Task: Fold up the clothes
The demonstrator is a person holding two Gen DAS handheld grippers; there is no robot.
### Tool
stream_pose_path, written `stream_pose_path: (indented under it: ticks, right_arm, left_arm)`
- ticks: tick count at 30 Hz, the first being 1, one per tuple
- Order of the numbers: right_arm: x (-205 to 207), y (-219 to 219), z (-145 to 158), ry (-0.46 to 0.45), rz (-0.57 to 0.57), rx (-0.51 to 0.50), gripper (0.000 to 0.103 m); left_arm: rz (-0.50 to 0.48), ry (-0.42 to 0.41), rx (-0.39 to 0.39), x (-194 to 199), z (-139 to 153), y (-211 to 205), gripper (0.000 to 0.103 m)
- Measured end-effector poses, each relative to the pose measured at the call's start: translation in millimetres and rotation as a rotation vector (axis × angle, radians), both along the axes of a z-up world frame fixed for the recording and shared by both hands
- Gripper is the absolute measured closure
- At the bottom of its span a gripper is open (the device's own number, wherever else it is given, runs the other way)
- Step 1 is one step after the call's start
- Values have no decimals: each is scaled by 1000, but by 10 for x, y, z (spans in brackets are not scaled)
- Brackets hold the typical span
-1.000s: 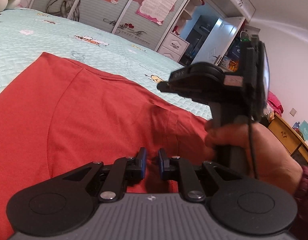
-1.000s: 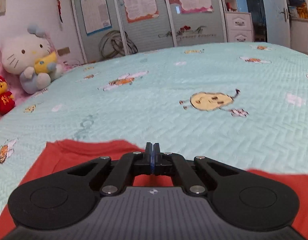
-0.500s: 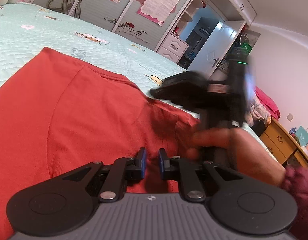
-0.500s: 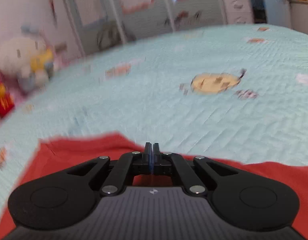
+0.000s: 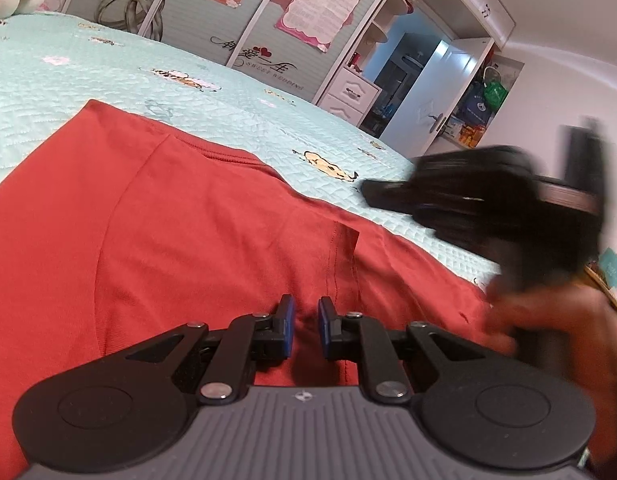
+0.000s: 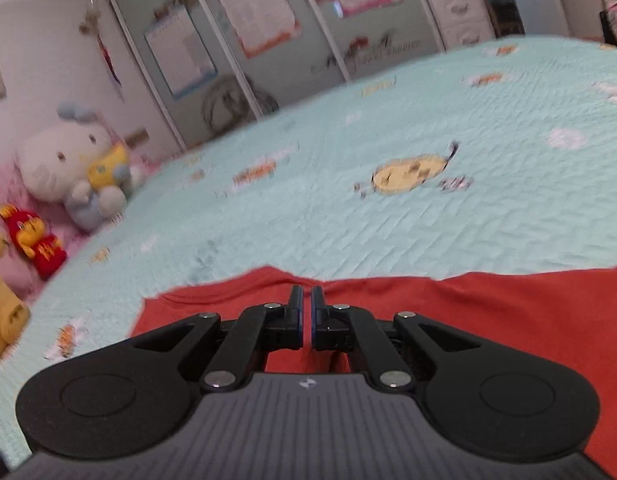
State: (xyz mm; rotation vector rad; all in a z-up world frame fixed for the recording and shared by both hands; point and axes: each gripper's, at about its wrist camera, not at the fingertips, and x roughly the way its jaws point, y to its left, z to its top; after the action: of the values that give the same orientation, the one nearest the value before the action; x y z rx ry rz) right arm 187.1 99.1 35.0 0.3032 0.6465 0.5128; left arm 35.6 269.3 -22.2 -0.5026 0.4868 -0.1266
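Note:
A red T-shirt (image 5: 196, 240) lies flat on the pale green quilted bed (image 5: 68, 80). My left gripper (image 5: 306, 320) hovers low over the shirt near a vertical seam. Its blue pads (image 5: 288, 320) stand a small gap apart, and red cloth shows in the gap without being pressed. In the left wrist view my right gripper (image 5: 372, 196) is a blurred black shape held by a hand (image 5: 548, 320) at the shirt's far right edge. In its own view the right gripper (image 6: 307, 312) is over the shirt's (image 6: 488, 320) edge. Its jaws are opening, a thin slit with nothing in it.
Soft toys (image 6: 76, 168) sit at the bed's left side, and a small red one (image 6: 36, 240) lies near them. Wardrobe doors with posters (image 5: 320, 4) stand behind the bed. A white drawer unit (image 5: 348, 96) and an open door are at the back right.
The right gripper and its hand moved to the right along the shirt's far edge and rolled. Its pads went from pressed together to a thin slit. The left gripper stayed put.

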Motion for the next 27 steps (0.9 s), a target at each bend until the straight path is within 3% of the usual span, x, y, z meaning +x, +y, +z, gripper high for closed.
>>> stream_pose_path:
  ticks: [3,11,16,18,21,25,27]
  right_arm:
    - [418,203,-289,112,23,-14,103]
    - [588,276,-386,92,-44,16,103]
    - [385,150,-155,19,-61,87,100]
    - [328,237,-113,-3,-55,4,100]
    - [432,437,-310,49,-34,-186,103]
    - [423,509,-242,35,-20,-250,103]
    - [388,423,-177,43,-22,-197,103]
  left_arm:
    - [-4,-4,-32,8,-18,38,87]
    - [-9,-6,-61,16,-8,62,87]
    - [-10,-6,-65,21,-13,74,87]
    - [-10,-5,-65,24,-8,76,87]
    - [-12,-4,-70,29,-13,86,86]
    - [-13,-6,-72,24,-14,91,86]
    - [-13,-6,-72,23,-19,92,86]
